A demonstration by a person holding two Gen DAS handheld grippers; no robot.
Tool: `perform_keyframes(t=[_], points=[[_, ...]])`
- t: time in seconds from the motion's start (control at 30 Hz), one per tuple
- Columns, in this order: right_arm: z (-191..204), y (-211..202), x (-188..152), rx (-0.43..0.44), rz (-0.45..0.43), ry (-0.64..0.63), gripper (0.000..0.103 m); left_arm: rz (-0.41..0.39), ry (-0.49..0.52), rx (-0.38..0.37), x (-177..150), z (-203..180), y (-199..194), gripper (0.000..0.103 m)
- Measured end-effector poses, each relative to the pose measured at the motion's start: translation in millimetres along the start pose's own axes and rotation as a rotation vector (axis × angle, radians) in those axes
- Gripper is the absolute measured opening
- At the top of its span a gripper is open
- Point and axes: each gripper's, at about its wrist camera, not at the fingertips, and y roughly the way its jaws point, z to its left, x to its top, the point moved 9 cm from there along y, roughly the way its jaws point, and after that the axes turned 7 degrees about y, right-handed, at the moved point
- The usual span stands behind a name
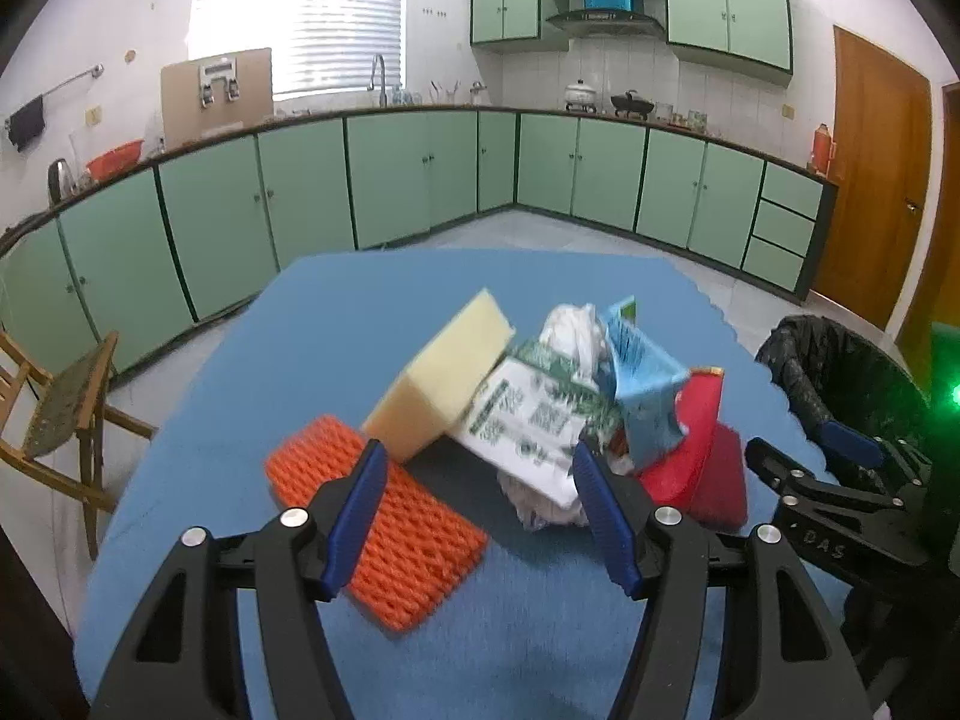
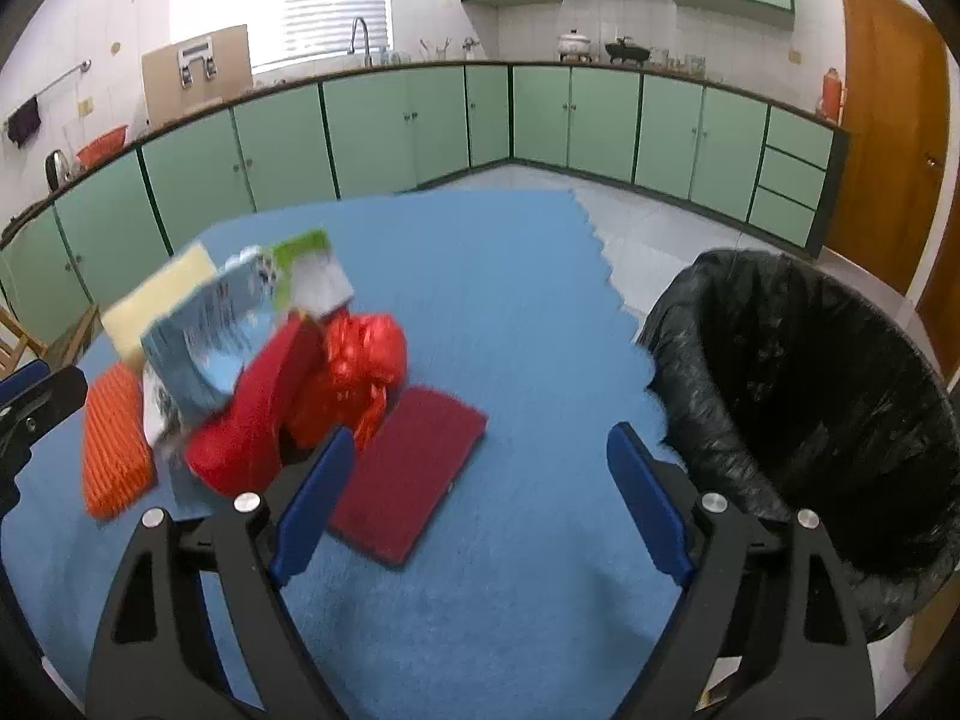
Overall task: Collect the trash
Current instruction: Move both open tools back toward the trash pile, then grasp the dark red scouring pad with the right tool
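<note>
A trash pile lies on the blue mat (image 1: 336, 324): an orange foam net (image 1: 384, 534), a yellow sponge (image 1: 444, 378), a green-and-white carton (image 1: 534, 420), a light blue carton (image 1: 645, 378), crumpled white paper (image 1: 570, 330) and a red bag (image 1: 696, 456). My left gripper (image 1: 480, 474) is open just in front of the pile, empty. In the right wrist view I see the red crumpled bag (image 2: 354, 372), a dark red pad (image 2: 408, 468) and the blue carton (image 2: 204, 342). My right gripper (image 2: 480, 468) is open and empty between the pad and the black-lined bin (image 2: 810, 396).
The bin stands off the mat's right edge and also shows in the left wrist view (image 1: 840, 372). A wooden chair (image 1: 66, 408) stands at the left. Green kitchen cabinets (image 1: 420, 174) run along the back walls. A wooden door (image 1: 876, 174) is at the right.
</note>
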Motion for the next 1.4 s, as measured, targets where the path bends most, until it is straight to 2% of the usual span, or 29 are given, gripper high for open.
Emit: perform_keyframes(t=[0.47, 0.73, 0.97, 1.1, 1.17, 1.23, 1.27, 1.33, 1.4], points=[[25, 20, -18, 0.009, 0.09, -0.039, 0.083, 0.02, -0.022, -0.005, -10, 9, 10, 0.063], [31, 28, -25, -0.018, 0.14, -0.077, 0.083, 0.02, -0.02, -0.005, -8, 10, 10, 0.063], [18, 18, -24, -0.105, 0.125, -0.091, 0.082, 0.019, -0.016, -0.01, -6, 5, 9, 0.063], [12, 15, -22, -0.089, 0.124, -0.059, 0.082, 0.02, -0.019, -0.015, -5, 3, 9, 0.063], [12, 18, -23, -0.077, 0.135, -0.065, 0.076, 0.02, -0.013, -0.018, -5, 0, 8, 0.063], [17, 22, -28, -0.036, 0.164, -0.057, 0.058, 0.019, -0.007, -0.02, -5, -1, 8, 0.063], [18, 24, -31, -0.012, 0.183, -0.042, 0.056, 0.017, -0.006, -0.02, -4, -2, 7, 0.063], [22, 24, -31, 0.013, 0.182, -0.048, 0.045, 0.013, -0.006, -0.018, -4, -2, 7, 0.063], [24, 21, -30, 0.027, 0.177, -0.059, 0.045, 0.014, -0.009, -0.018, -4, -2, 7, 0.063]])
